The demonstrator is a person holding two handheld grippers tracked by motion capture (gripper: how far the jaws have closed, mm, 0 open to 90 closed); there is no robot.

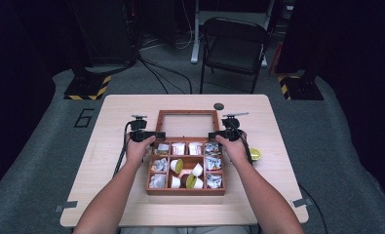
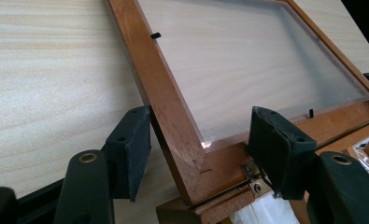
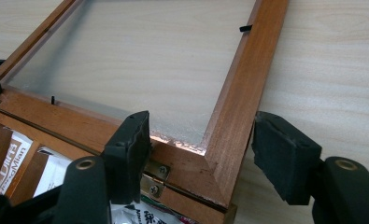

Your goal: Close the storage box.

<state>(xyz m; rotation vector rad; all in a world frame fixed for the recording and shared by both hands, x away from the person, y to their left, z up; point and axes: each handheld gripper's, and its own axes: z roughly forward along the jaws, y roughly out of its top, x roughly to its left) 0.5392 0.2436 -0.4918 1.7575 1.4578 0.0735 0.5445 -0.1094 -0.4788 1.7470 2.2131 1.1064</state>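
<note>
Standing at the near side of the table (image 1: 107, 112), a person is holding both grippers at the hinge edge of a wooden box (image 1: 185, 191) whose glass-paned lid (image 1: 187, 124) is lying open and flat on the tabletop beyond it. The left gripper (image 2: 198, 140) is spreading its jaws wide around the lid's near left corner: the wooden frame is sitting between the pads, one pad (image 2: 136, 144) just outside the frame's outer edge, the other over the hinge rail beside a brass hinge (image 2: 252, 179). Whether either pad is touching wood, I cannot tell. The right gripper (image 3: 205, 149) is mirroring this at the opposite corner, jaws equally wide, gripping nothing, its outer pad (image 3: 285, 154) hanging clear of the frame over bare table. Behind the fingers, the box's compartments are holding packets (image 1: 212, 162) and small cups (image 1: 176, 165).
</note>
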